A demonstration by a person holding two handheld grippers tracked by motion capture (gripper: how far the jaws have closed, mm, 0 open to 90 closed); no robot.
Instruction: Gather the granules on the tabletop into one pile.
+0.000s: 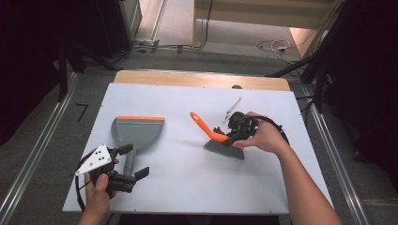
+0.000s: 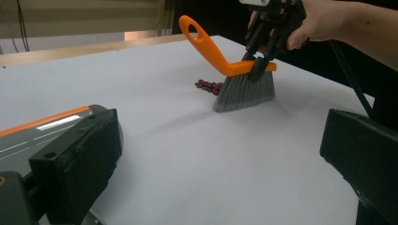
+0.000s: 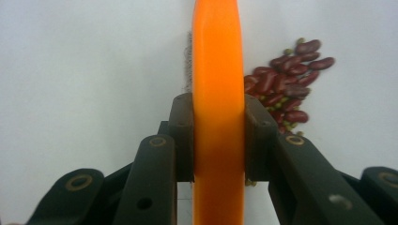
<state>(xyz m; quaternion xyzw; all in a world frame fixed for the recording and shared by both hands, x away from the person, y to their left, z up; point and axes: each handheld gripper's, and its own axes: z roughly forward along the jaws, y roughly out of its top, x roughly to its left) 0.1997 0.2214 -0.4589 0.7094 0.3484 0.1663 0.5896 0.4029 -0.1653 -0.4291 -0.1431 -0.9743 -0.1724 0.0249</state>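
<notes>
A grey dustpan [image 1: 137, 131] with an orange lip lies flat at the left, its handle pointing toward the person. My left gripper [image 1: 133, 161] stands open at that handle, one jaw on each side. In the left gripper view only bare table lies between its fingers [image 2: 75, 164], with the dustpan [image 2: 33, 133] off to the left. My right gripper [image 1: 233, 136] is shut on the orange handle of a hand brush [image 1: 224, 146], whose grey bristles rest on the table. A small heap of dark red beans [image 3: 286, 89] lies just beside the bristles [image 2: 244, 91].
The white tabletop [image 1: 187, 187] has a wooden strip along its far edge [image 1: 202, 78]. Metal rails [image 1: 35, 154] run along the floor on both sides. Cables [image 1: 277, 46] lie on the floor beyond the table.
</notes>
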